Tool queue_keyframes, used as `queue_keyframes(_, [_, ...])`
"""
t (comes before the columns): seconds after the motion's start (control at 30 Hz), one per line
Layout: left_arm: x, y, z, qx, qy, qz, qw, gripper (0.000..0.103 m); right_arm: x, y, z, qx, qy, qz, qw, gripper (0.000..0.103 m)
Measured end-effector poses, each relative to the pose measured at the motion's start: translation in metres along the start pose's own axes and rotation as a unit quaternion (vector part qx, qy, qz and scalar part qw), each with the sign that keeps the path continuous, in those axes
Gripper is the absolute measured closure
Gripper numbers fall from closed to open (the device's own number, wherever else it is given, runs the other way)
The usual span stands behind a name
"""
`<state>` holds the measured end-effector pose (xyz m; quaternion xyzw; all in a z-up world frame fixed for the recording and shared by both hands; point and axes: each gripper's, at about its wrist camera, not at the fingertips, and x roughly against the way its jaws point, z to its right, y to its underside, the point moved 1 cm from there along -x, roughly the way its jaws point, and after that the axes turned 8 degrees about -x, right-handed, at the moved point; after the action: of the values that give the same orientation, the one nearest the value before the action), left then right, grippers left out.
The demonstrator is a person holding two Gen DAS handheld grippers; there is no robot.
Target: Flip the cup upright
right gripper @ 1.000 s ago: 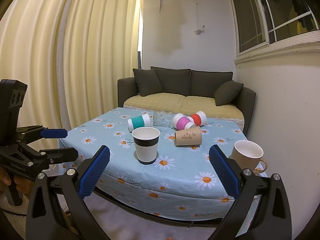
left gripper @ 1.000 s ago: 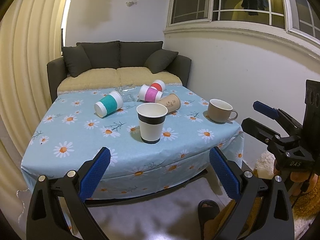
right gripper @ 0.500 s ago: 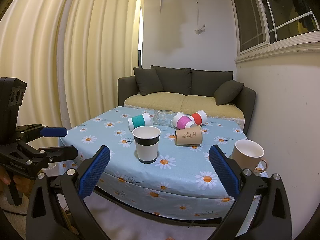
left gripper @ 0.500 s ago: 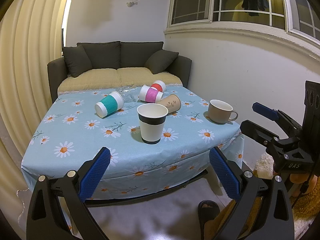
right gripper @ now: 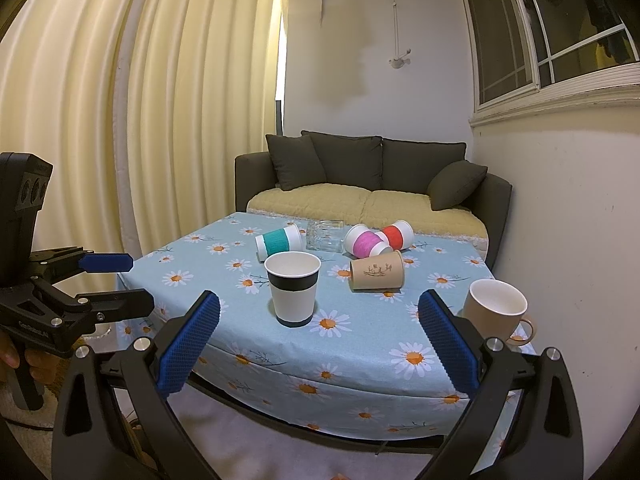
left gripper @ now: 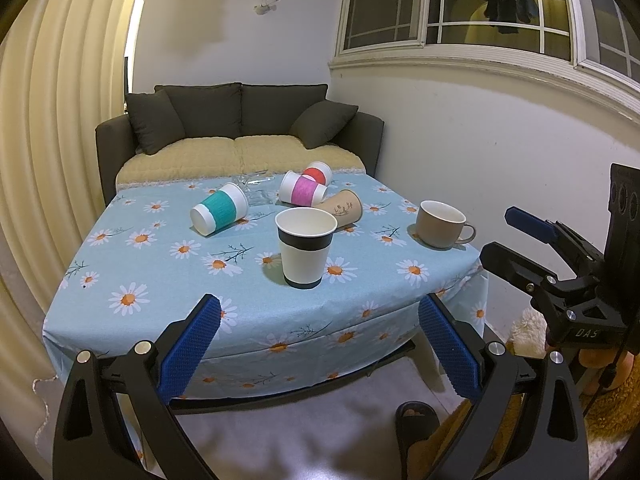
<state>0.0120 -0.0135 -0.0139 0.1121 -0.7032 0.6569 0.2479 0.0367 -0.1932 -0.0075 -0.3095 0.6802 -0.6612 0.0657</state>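
Left wrist view: left tongs (left gripper: pixel 318 346) spread wide, empty, short of desk (left gripper: pixel 160 280) edge. Black-banded paper cup (left gripper: pixel 306 252) upright, centre front. Behind it on their sides: teal cup (left gripper: pixel 219 214), pink cup (left gripper: pixel 302 193), red cup (left gripper: pixel 319 172), brown cup (left gripper: pixel 343 210). Beige mug (left gripper: pixel 439 224) upright at right.

Right wrist view: right tongs (right gripper: pixel 319 346) apart, empty, off desk. Brown cup (right gripper: pixel 376 270) lying sideways beside pink cup (right gripper: pixel 366 241). Glass (right gripper: pixel 325 235) behind.
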Motion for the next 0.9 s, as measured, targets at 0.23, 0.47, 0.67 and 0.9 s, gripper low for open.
queue_keyframes(0.23, [-0.0010, -0.0007, 0.0001, 0.000, 0.000, -0.002, 1.0000, 0.006, -0.0002, 0.0003, -0.0006, 0.000, 0.000, -0.001, 1.000, 0.005])
queue_keyframes(0.47, [-0.0003, -0.0009, -0.0004, 0.002, 0.000, 0.000, 1.0000, 0.006, -0.0007, 0.0016, -0.0002, 0.000, 0.001, 0.000, 1.000, 0.005])
queue_keyframes(0.67, [0.0002, -0.0008, -0.0011, 0.003, -0.001, 0.002, 1.0000, 0.006, -0.0008, 0.0026, 0.0000, 0.000, 0.001, -0.001, 1.000, 0.005])
queue_keyframes(0.9, [0.0005, -0.0010, -0.0014, 0.003, -0.001, 0.005, 1.0000, 0.006, -0.0009, 0.0026, -0.0001, 0.000, 0.001, -0.001, 1.000, 0.005])
